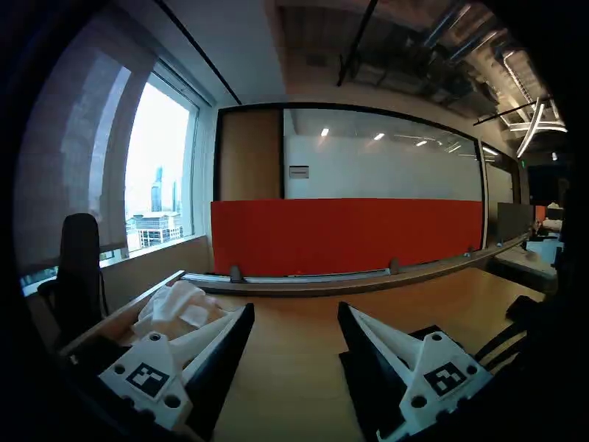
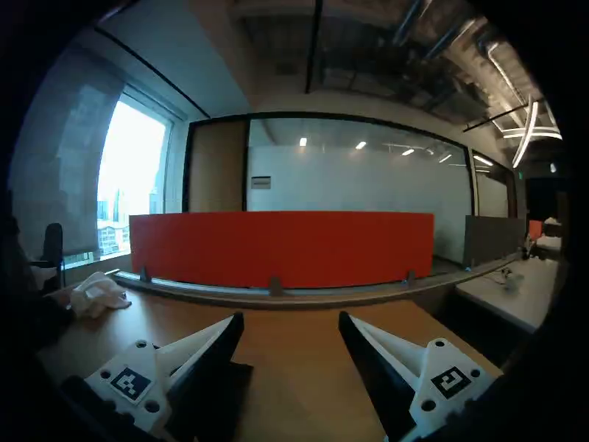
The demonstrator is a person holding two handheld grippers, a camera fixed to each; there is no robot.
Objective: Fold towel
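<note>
We find the towel (image 1: 177, 306) lying crumpled and white on the wooden desk (image 1: 294, 376), towards its left end near the window (image 1: 154, 191). In the left gripper view it sits just beyond the left finger of our left gripper (image 1: 294, 309), partly hidden by that finger and outside the gap. That gripper stands wide, with only bare wood between its fingers. In the right gripper view we see the towel (image 2: 99, 293) far off to the left, well apart from our right gripper (image 2: 291, 318), which is also spread wide and holds nothing above the desk (image 2: 294, 368). Behind the desk a red divider panel (image 1: 346, 236) runs along its far edge, with a glass wall beyond it. A dark chair (image 1: 77, 272) stands by the window.
</note>
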